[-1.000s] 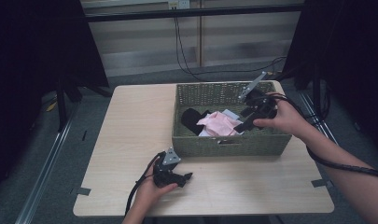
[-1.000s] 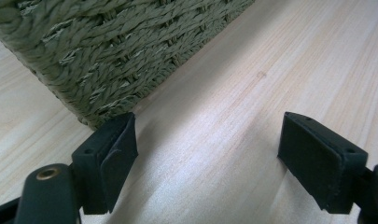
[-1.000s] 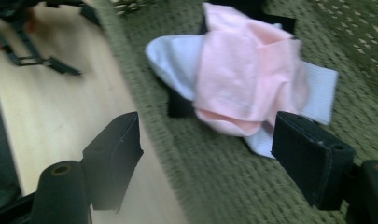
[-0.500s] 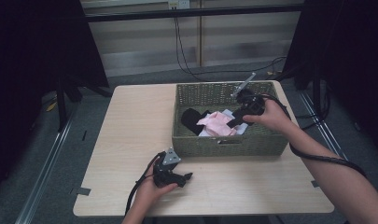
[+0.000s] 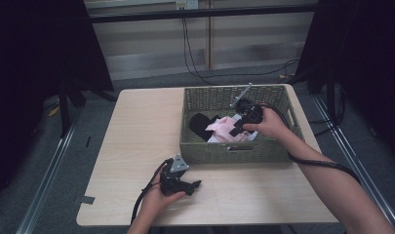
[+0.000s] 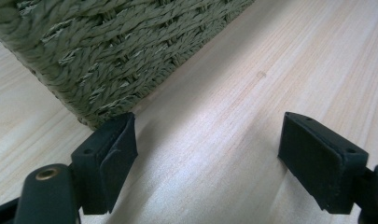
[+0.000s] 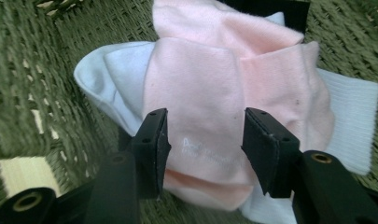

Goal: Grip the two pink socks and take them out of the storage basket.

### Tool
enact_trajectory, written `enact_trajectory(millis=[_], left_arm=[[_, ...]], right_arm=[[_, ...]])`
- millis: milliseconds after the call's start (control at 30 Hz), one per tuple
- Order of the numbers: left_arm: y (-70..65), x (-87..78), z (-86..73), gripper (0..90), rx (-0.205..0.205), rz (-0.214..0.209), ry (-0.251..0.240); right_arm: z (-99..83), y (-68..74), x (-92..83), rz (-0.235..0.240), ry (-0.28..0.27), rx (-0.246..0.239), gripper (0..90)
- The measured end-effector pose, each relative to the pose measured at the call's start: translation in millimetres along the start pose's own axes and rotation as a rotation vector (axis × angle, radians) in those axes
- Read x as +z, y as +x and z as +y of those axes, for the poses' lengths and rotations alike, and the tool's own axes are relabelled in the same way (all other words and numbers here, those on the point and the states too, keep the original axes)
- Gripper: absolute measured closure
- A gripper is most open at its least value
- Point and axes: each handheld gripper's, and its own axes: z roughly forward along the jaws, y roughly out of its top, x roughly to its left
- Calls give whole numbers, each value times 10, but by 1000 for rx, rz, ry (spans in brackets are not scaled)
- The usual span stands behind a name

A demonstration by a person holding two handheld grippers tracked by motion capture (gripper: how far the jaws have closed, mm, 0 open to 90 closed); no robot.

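Pink sock (image 7: 210, 93) is seen at 12 o'clock between the parted jaws of the right gripper (image 7: 203, 140). White socks (image 7: 116, 79) beneath are partly hidden. Left gripper (image 6: 210, 154) is held spread, empty.

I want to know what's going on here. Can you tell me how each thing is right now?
Basket: upright on table, holding socks.
Pink sock: folded, atop the white sock.
White sock: underneath.
Black sock: in basket.
Right gripper: jaws open around pink sock.
Left gripper: jaws open, over table.

Rough woven basket (image 5: 224, 151), smooth matt wood table (image 5: 136, 136), soft cloth socks (image 7: 210, 93).
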Motion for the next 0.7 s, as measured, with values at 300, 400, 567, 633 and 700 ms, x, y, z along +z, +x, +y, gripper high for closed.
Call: enact_trajectory(millis=[300,400,567,633,700], left_arm=[[0,1,-1,188,0,0,-1],[0,1,-1,187,0,0,-1],[0,0,0,188,0,0,0],[0,0,0,188,0,0,0],[0,0,0,187,0,0,0]], right_arm=[[-8,8,133,11,61,-6,699],[-26,0,111,37,70,14,858],[-33,8,53,60,69,28,900],[-36,2,30,61,71,30,900],[-38,-17,17,55,66,27,898]])
